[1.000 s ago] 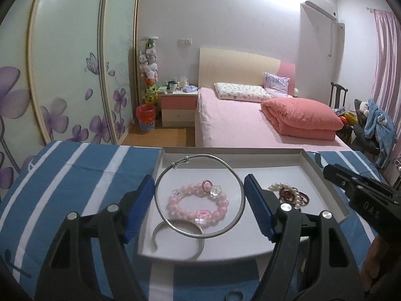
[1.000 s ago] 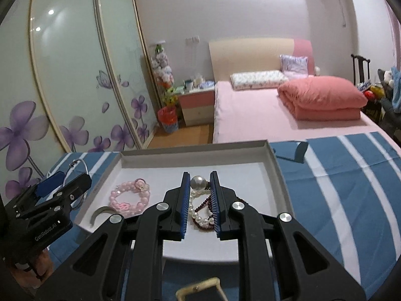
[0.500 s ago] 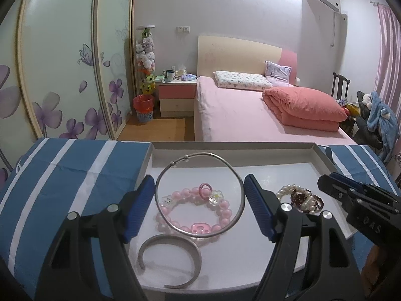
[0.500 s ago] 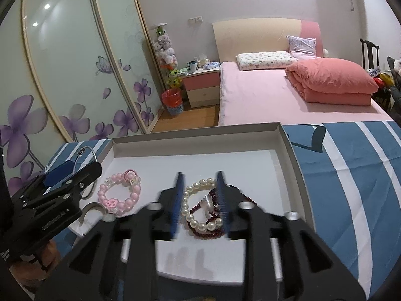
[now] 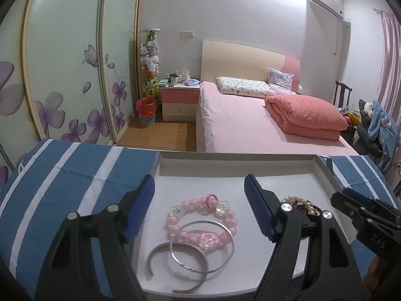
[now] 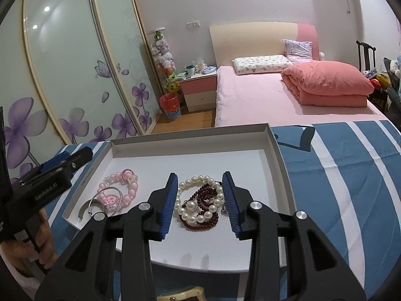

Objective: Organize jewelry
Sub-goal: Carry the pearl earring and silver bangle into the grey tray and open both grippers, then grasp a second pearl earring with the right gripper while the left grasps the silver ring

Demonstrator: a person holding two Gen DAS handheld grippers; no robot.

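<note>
A shallow white tray [image 5: 225, 154] lies on the striped cloth. My left gripper [image 5: 198, 178] hangs open above it, nothing between its fingers. Below it a thin silver hoop [image 5: 201, 222] rests across a pink bead bracelet [image 5: 193, 203] and an open silver cuff [image 5: 150, 258]. My right gripper [image 6: 200, 175] stands open over the tray's [image 6: 190, 135] right half. A pearl bracelet [image 6: 192, 204] tangled with dark red beads [image 6: 203, 195] lies flat beneath the gap, and the pads do not touch it. Each gripper shows at the edge of the other's view: right [image 5: 363, 213], left [image 6: 62, 165].
A blue and white striped cloth [image 5: 62, 175] covers the table under the tray. A person's hand [image 6: 22, 250] holds the left gripper. A tan object [image 6: 190, 296] peeks in at the bottom edge. Behind are a pink bed [image 5: 250, 125] and a flowered wardrobe [image 5: 62, 62].
The silver hoop, held wide between the left fingers before, now lies in the tray over the pink bracelet. The right jaws have opened and let the pearl bracelet down onto the tray.
</note>
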